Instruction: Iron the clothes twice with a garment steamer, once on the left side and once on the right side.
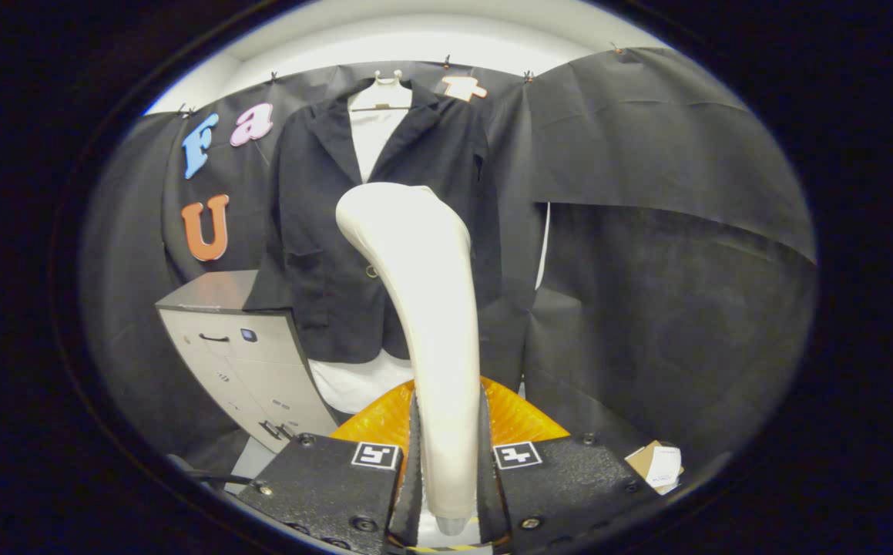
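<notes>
the gripper [450,470] has both black fingers [414,462] pressed tight on the handle of the cream-white plastic garment steamer [423,308], which rises between them. beyond it a black jacket [323,254] over a white shirt [373,131] hangs on the booth wall, beside a grey drawer cabinet [238,354].

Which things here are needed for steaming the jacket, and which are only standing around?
For the job:
- steamer, held upright between the gripper jaws, both pressing on it
- black jacket on its hanger, beyond the steamer

Just standing around:
- grey drawer cabinet, beside the jacket
- orange object behind the jaws
- small cardboard box
</notes>
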Motion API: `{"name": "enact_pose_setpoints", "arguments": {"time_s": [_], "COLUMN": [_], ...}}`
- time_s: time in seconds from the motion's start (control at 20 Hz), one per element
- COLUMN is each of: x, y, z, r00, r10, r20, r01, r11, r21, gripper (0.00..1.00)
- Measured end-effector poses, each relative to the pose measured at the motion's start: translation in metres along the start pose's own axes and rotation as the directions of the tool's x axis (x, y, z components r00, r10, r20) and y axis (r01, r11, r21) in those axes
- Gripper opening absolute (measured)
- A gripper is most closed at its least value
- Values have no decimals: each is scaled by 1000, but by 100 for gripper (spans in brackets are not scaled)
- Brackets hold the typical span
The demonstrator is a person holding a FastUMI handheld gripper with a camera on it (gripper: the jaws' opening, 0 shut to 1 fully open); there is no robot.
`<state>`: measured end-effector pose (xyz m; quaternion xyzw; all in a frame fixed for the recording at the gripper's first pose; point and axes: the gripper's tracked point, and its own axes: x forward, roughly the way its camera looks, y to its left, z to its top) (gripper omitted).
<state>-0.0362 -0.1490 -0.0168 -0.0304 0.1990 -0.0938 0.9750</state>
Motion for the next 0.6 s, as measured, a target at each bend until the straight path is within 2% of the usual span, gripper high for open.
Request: {"name": "enact_pose_setpoints", "arguments": {"time_s": [0.6], "x": [-126], "y": [-45], "z": [3], "r00": [971], "r10": [219], "r20": [101], "r01": [-219], "r11": [976], "r21": [-8], "gripper": [32]}}
